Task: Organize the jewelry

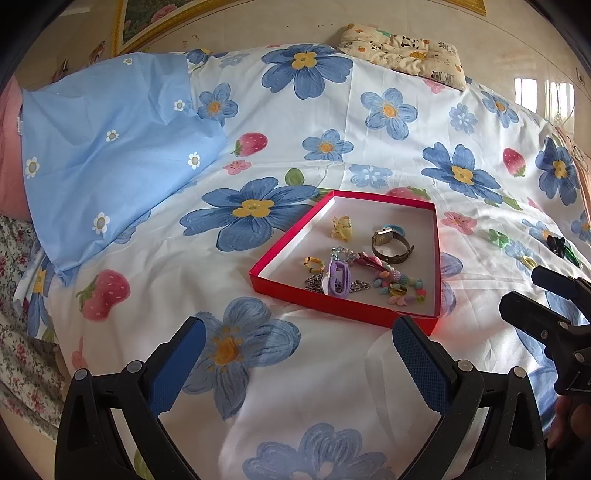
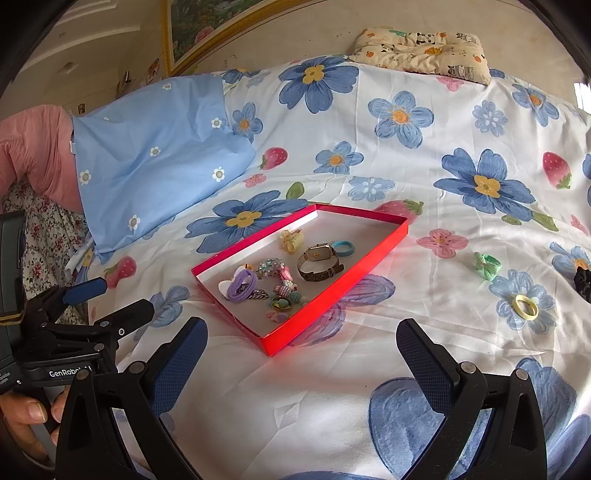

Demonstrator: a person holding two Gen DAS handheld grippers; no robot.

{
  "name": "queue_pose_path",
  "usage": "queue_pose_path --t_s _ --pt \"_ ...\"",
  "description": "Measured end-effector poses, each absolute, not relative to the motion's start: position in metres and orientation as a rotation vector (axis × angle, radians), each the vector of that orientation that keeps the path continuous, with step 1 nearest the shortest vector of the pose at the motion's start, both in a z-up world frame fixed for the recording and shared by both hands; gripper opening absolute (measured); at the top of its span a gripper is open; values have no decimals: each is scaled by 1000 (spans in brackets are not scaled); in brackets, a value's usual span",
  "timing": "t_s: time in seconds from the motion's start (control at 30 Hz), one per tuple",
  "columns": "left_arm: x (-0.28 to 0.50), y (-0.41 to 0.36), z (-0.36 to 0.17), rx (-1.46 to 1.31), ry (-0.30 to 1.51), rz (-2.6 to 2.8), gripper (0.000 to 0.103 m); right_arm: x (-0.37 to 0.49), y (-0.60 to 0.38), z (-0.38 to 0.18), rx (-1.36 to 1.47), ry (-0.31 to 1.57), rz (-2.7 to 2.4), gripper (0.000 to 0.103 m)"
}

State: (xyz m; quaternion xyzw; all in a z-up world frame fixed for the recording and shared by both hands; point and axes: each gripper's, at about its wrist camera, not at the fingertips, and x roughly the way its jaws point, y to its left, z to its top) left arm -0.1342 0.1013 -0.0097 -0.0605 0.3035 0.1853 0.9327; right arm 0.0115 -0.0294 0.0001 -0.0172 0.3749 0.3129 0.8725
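Left hand-held gripper (image 1: 299,345) spread, just short of red tray (image 1: 284,242) edge.

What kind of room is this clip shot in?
Most likely a bedroom: everything sits on a bed with a floral sheet, a small pillow at the far end, and a framed picture on the wall behind.

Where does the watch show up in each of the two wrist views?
Left wrist view: the watch lies right of centre, in the far right part of the red box, just in front of a blue ring.
Right wrist view: the watch sits near the picture's centre, inside the red box.
Shared landmark: the blue ring, close beside the watch in both.
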Motion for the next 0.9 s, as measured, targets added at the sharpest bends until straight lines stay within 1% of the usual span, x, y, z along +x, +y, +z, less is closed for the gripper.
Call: queue_pose_path --t_s 0.9 --pt "-132 102 -10 -111 620 377 102 9 -28 4 -41 773 671 103"
